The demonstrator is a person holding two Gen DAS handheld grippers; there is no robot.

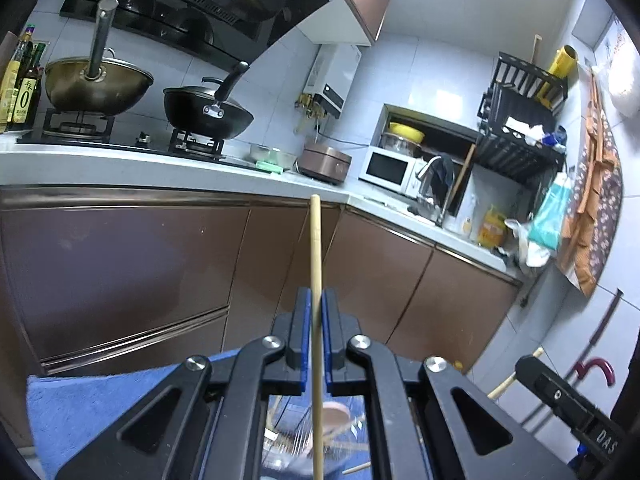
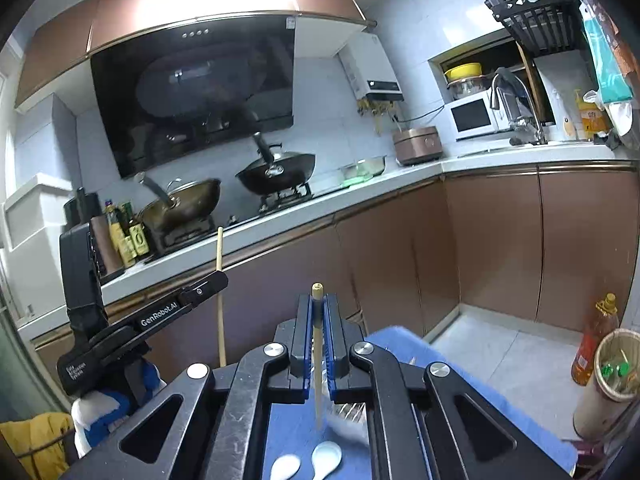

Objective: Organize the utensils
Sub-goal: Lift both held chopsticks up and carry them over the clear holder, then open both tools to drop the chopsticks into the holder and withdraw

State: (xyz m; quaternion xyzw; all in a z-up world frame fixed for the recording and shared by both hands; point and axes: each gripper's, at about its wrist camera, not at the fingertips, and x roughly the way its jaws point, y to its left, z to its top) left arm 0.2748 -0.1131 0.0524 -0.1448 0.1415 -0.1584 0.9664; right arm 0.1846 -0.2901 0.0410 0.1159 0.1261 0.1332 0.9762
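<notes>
My left gripper (image 1: 317, 300) is shut on a long wooden chopstick (image 1: 315, 248) that stands upright between its blue pads, high above the blue cloth (image 1: 80, 412). My right gripper (image 2: 318, 308) is shut on a second wooden chopstick (image 2: 317, 292), whose tip just clears the pads. The left gripper and its chopstick (image 2: 219, 280) show at the left of the right wrist view. Two white ceramic spoons (image 2: 326, 454) lie on the blue cloth (image 2: 460, 384) below the right gripper. A blurred utensil holder (image 1: 316, 432) with utensils sits under the left gripper.
Brown cabinets (image 1: 120, 272) and a white counter (image 1: 120, 160) with two woks (image 1: 208, 112) on a stove lie ahead. A microwave (image 1: 390, 168) and a sink tap (image 1: 430, 176) are at the right. An oil bottle (image 2: 596, 340) and a tan bin (image 2: 612, 380) stand on the floor.
</notes>
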